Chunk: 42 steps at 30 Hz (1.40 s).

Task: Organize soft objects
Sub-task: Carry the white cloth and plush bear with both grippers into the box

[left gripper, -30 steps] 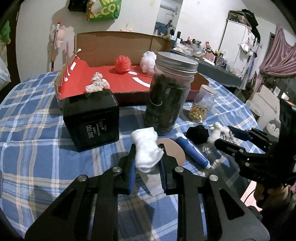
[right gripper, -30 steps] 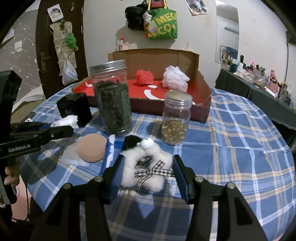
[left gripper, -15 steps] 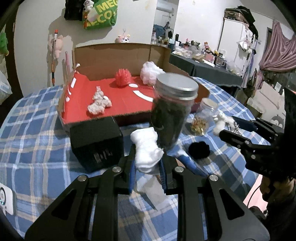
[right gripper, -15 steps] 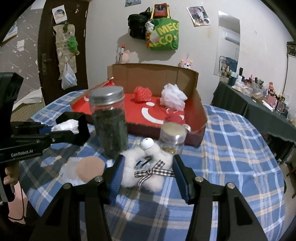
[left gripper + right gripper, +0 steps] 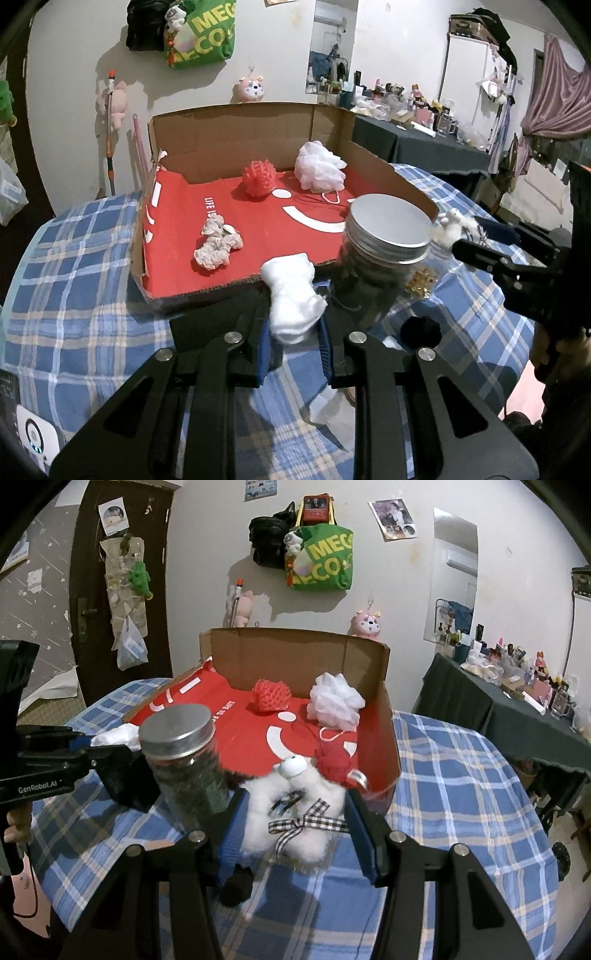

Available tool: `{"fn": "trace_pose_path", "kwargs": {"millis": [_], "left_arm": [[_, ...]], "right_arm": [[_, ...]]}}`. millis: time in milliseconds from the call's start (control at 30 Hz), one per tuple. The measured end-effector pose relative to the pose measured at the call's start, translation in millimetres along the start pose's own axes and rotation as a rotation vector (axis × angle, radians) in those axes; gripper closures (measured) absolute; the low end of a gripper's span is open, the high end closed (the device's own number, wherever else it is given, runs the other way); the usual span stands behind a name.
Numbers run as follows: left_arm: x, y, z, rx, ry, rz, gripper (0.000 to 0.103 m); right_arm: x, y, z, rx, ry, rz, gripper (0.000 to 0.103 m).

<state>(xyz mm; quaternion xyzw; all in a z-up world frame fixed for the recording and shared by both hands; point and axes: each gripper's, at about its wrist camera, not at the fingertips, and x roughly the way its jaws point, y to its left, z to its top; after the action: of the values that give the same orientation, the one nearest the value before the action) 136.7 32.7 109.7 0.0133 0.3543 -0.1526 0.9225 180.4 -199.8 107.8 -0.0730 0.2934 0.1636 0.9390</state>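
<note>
- My left gripper (image 5: 293, 332) is clamped on a white cotton wad (image 5: 291, 299), low centre of the left wrist view, raised in front of the near edge of the cardboard box (image 5: 236, 133).
- My right gripper (image 5: 291, 825) is pinched on a white plush toy (image 5: 291, 812) with a checked ribbon, centre of the right wrist view, just short of the box's near right corner.
- In the box I count 5 soft things: a red spiky ball (image 5: 257, 179), a white mesh puff (image 5: 319, 171) and a grey-pink scrunchie (image 5: 217, 246) in the left view, plus 2 red yarn pieces at centre of the right view.
- Risk 1: the tall jar (image 5: 184, 764) with its metal lid stands between my 2 grippers, close to both. I judge a sideways sweep from either could tip it.
- Risk 2: the small jar (image 5: 421, 282) of gold bits, right of centre, sits near the right gripper's path and looks easy to knock.
- Risk 3: the wad is held by its lower part only; it may slide out before it clears the box wall.
- Risk 4: the black box (image 5: 127, 779) sits under my left gripper; dropping low could clip it.
- Risk 5: the ribbon may snag on a finger at release.
</note>
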Motion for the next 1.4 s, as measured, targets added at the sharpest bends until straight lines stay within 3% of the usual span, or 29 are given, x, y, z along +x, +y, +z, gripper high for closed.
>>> {"fn": "trace_pose_path", "kwargs": {"millis": [233,533,1033,1400], "left_arm": [[18,12,15,0.016,0.044,-0.021,0.083],[46,21,39,0.050,0.121,-0.080,0.083],[101,27,74,0.116,0.266,-0.155,0.083],[146,26,86,0.176,0.398,-0.151,0.083]], "right_arm": [[21,-7,18,-0.024,0.021,0.022,0.048],[61,-15,44,-0.046,0.096,0.120,0.048],[134,-18,75,-0.096,0.319,0.311,0.048],[178,-14,79,-0.155,0.479,0.353,0.048]]}}
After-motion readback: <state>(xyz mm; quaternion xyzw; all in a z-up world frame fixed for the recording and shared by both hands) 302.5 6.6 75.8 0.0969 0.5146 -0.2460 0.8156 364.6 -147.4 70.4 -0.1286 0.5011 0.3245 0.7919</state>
